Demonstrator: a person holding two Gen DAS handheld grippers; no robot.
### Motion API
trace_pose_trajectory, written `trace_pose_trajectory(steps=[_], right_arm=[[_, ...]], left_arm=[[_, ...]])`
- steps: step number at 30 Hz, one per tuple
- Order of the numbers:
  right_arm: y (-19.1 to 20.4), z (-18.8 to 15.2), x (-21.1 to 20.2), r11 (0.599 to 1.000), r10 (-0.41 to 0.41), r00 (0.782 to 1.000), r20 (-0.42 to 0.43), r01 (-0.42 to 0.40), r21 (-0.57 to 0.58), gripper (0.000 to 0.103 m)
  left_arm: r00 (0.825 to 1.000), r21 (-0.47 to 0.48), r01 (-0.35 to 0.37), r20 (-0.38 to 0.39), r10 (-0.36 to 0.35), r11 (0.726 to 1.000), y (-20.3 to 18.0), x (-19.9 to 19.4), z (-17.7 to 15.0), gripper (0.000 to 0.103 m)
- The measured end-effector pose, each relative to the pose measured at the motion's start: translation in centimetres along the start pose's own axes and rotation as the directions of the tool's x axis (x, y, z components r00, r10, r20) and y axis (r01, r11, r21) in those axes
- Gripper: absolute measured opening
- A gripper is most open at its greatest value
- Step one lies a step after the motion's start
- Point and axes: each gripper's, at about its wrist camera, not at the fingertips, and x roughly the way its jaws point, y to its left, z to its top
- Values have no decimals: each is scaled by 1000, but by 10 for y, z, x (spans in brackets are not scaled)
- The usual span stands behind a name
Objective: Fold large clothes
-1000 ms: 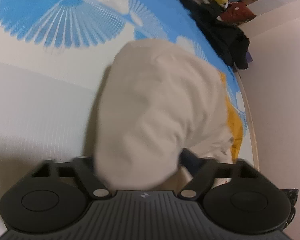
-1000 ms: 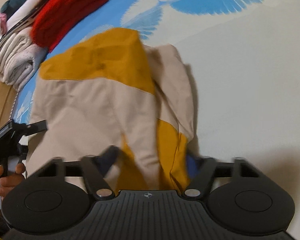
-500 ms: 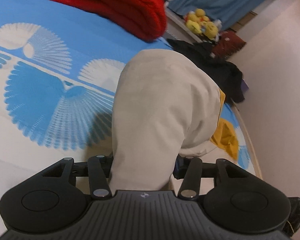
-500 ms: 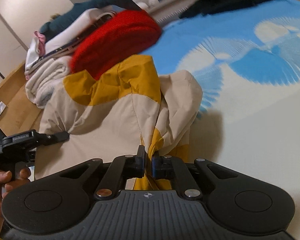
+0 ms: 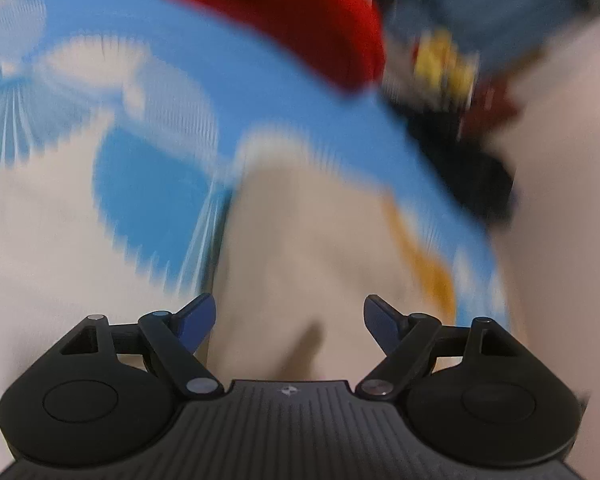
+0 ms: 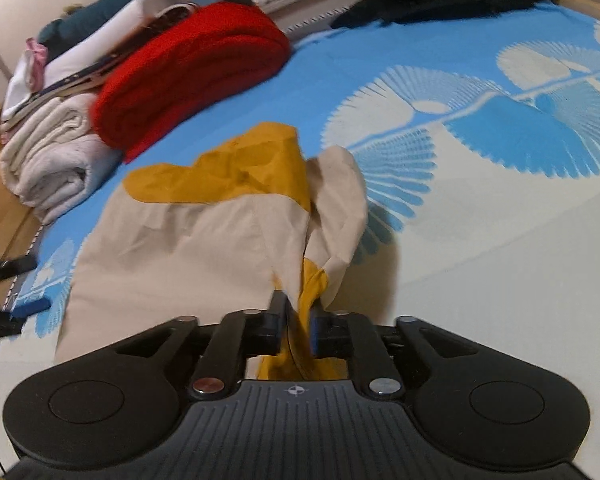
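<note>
Right gripper (image 6: 298, 322) pinches the beige-and-mustard cloth garment (image 6: 204, 240) at its near edge, its length running toward the red folded blanket (image 6: 188, 76), left gripper (image 5: 288, 320) wide open beside it

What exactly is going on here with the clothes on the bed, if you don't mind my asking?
A person with a handheld gripper in each hand is folding a beige and mustard garment on a blue patterned bedspread. The right gripper is shut on a bunched fold of that garment. The left gripper is open, with beige cloth lying between its spread fingers; that view is blurred. A folded red blanket and other folded clothes sit nearby.
</note>
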Motion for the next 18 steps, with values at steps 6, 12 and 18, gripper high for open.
trace_pose_trajectory(steps=[6,12,18], right_arm=[[-13,-13,-17,1000,24,996,-83,-23,18,32],[-7,-31,-40,986,-109,990,-87,97,-133,32],[46,-45,-135,890,-158,953,261,251,-379,32]], left_arm=[[984,110,-72,-155,89,991,3,22,-42,90],[977,243,-206,4,211,948,-36,-14,-62,88],[915,339,-378,275,294,861,-84,-90,-104,90]])
